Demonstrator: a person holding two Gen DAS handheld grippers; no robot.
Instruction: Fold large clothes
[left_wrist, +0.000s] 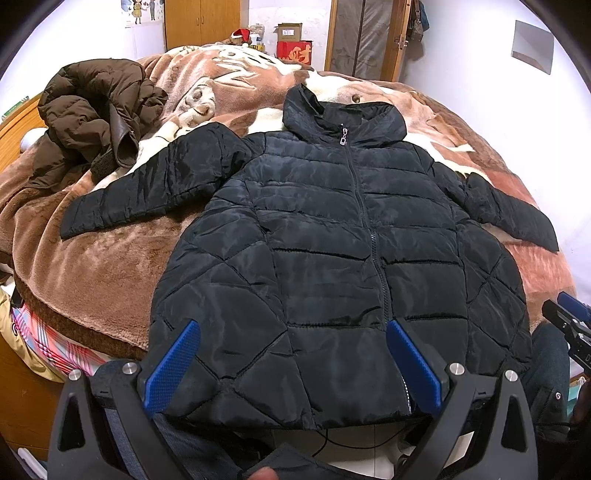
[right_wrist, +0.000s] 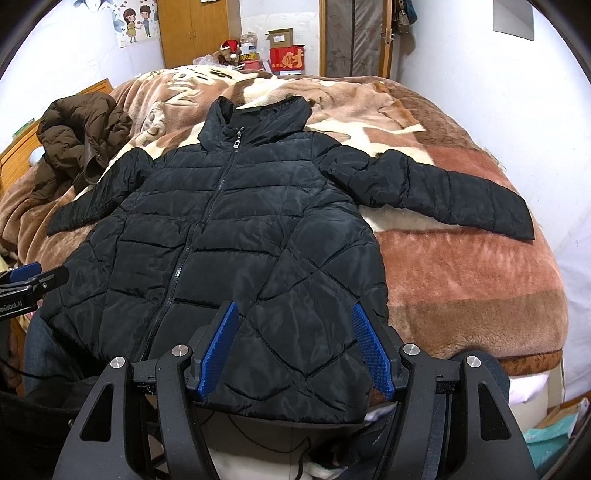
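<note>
A black quilted puffer jacket (left_wrist: 325, 251) lies flat and zipped on the bed, front up, collar at the far end, both sleeves spread outward. It also shows in the right wrist view (right_wrist: 236, 236). My left gripper (left_wrist: 293, 328) is open and empty, hovering over the jacket's lower hem, left of the zipper. My right gripper (right_wrist: 293, 314) is open and empty, hovering over the hem's right side. The left gripper's tip shows at the left edge of the right wrist view (right_wrist: 26, 277); the right gripper's tip shows at the right edge of the left wrist view (left_wrist: 569, 317).
A brown fleece blanket (right_wrist: 461, 280) covers the bed. A crumpled brown jacket (left_wrist: 96, 122) lies at the far left. Boxes (right_wrist: 286, 55) and a wardrobe (right_wrist: 195, 29) stand behind the bed. A wooden bed frame (left_wrist: 18, 125) is on the left.
</note>
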